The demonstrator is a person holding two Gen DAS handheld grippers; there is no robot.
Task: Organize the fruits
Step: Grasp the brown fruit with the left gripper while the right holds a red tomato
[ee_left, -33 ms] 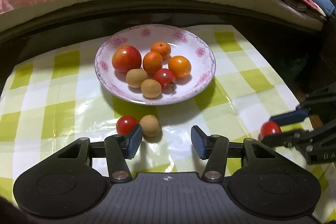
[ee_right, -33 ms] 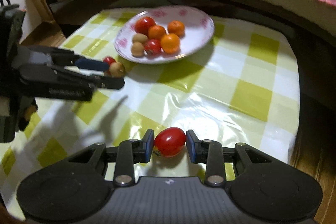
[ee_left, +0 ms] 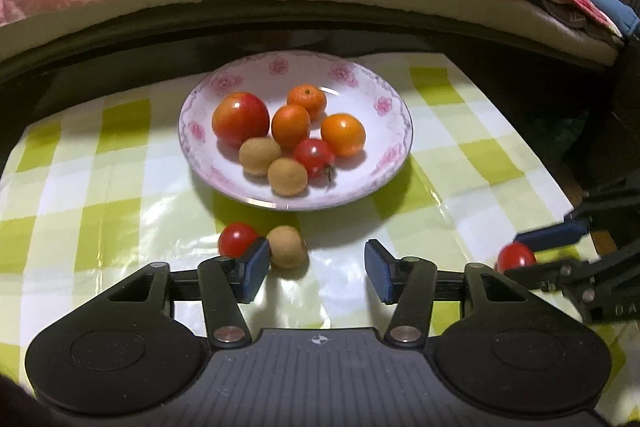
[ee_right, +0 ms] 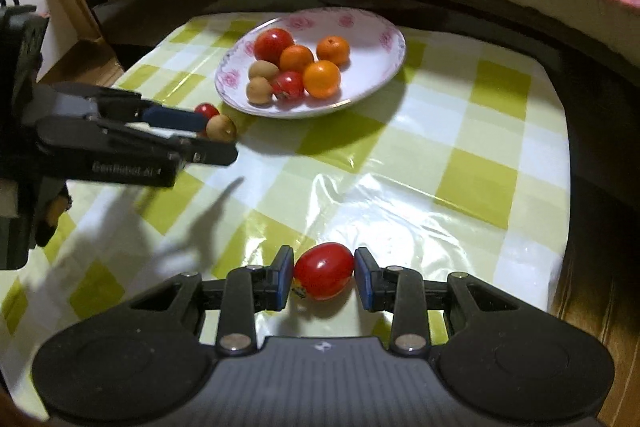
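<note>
Loose cherry tomato sits between right gripper's pads on the checked tablecloth, well short of the plate.
Jaws close around it, pads touching or nearly; grip not certain. Squeeze too hard and the skin may split; too light and it rolls off the glossy cloth. Left gripper wide open, empty, beside a longan and second tomato; could knock them. Its side lettering is too blurred to read.

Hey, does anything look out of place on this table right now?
Yes. Two fruits lie off the plate on the cloth: a cherry tomato and a tan longan. A third, another tomato, sits between the right gripper's pads.
</note>
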